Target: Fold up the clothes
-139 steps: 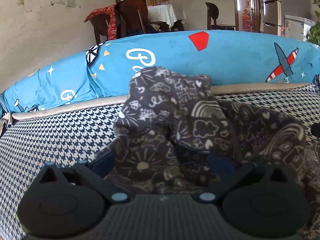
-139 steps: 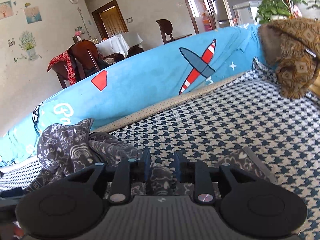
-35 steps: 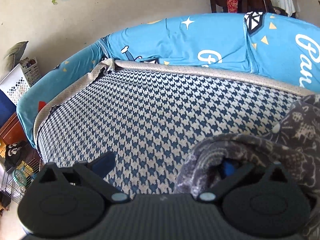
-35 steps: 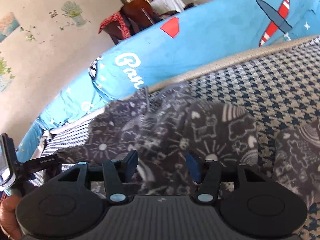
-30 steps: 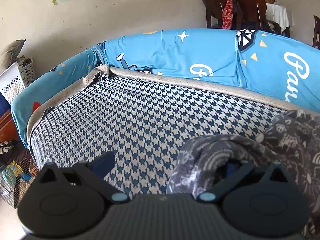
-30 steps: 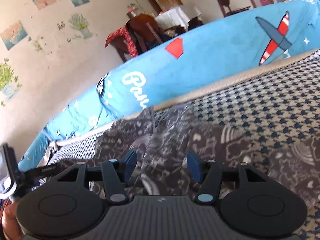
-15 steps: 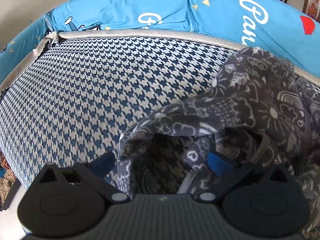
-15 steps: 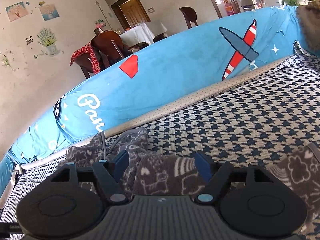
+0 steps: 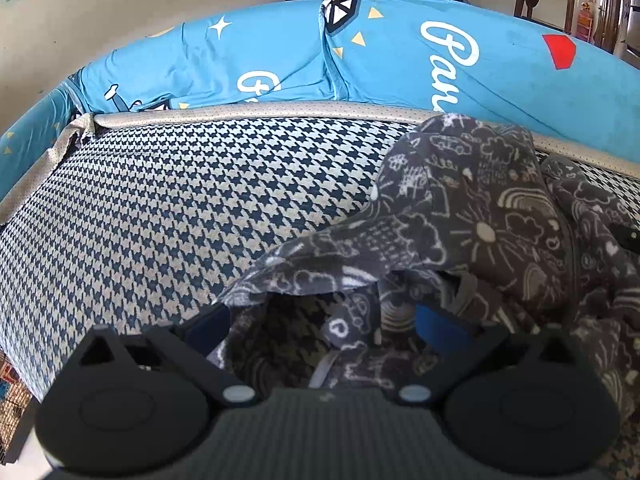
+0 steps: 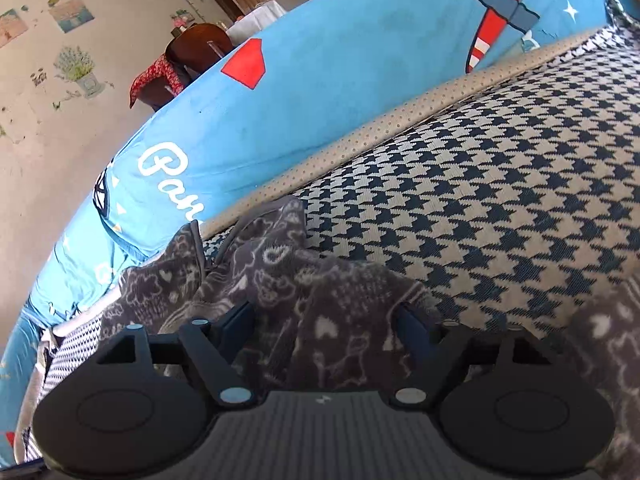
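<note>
My left gripper (image 9: 322, 322) has its jaws spread wide, and I see nothing pinched between them. The dark grey fleece garment (image 9: 472, 232), printed with pale doodles of suns, clouds and rainbows, lies crumpled on the houndstooth sofa seat (image 9: 168, 200). A fold of it arches over the gap between my left fingers (image 9: 438, 326), making a small tunnel through which the seat pattern shows. The cloth touches the inner side of both fingers, but it is loose there, not clamped. Most of the garment is heaped to the right and far side of this gripper, reaching almost to the beige piping at the seat's far edge.

My right gripper (image 10: 326, 326) is also wide open. The same fleece garment (image 10: 320, 300) fills the space between its jaws and bunches up just beyond them, with a ridge of cloth rising toward the far left. Its fingers (image 10: 412, 330) sit against the fabric on either side without closing on it. Another patch of the grey fleece shows blurred at the near right edge.

Behind the seat runs the blue sofa back cover (image 10: 320, 64), printed with a red-and-white aeroplane, a red shape and white script. Beyond it stands a wooden chair (image 10: 200, 46) with a red cloth draped over it, against a wall with flower stickers.
</note>
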`<state>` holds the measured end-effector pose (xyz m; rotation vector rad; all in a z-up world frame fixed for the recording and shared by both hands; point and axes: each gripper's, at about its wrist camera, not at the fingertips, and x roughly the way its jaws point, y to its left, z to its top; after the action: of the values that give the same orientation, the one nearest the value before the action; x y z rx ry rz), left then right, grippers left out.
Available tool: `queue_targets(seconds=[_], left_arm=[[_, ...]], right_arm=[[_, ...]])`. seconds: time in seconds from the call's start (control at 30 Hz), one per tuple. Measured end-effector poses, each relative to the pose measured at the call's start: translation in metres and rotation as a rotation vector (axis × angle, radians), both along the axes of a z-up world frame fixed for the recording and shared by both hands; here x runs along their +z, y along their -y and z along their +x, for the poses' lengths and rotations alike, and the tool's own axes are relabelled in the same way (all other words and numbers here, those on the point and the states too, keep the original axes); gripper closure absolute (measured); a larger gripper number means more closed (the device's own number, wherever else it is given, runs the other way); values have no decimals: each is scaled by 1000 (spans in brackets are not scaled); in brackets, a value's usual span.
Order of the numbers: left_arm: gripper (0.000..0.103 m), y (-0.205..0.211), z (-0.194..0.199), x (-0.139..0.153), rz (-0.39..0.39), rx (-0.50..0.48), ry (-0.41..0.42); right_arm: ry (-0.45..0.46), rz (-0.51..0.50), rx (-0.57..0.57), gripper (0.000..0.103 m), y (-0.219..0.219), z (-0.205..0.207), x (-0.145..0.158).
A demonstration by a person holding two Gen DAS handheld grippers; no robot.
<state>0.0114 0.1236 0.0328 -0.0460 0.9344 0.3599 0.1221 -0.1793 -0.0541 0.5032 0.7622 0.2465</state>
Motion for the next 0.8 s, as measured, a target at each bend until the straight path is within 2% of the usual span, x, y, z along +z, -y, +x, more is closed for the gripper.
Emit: queue_targets(seconds=[0.03,0.13,0.23,0.3,0.53,0.8], left_arm=[[0,2,1,-1,-5,-4,-2],[0,8,6,-3,-5,-15,4],[0,17,12,-6,1,-33,14],[0,22,17,-6,5,-38,24],[0,25,33,-4,2,-40,63],[0,2,46,4,-20,13,120]], right_arm=[[1,5,2,42,-2,0,0],[6,17,6,63,-6,-1,1],[21,18,18,76,-8,-1,5],[35,18,28,80,-8,-1,8],[109,38,97,83,-13,-4,28],[230,-20,257,83,-43,-33,53]])
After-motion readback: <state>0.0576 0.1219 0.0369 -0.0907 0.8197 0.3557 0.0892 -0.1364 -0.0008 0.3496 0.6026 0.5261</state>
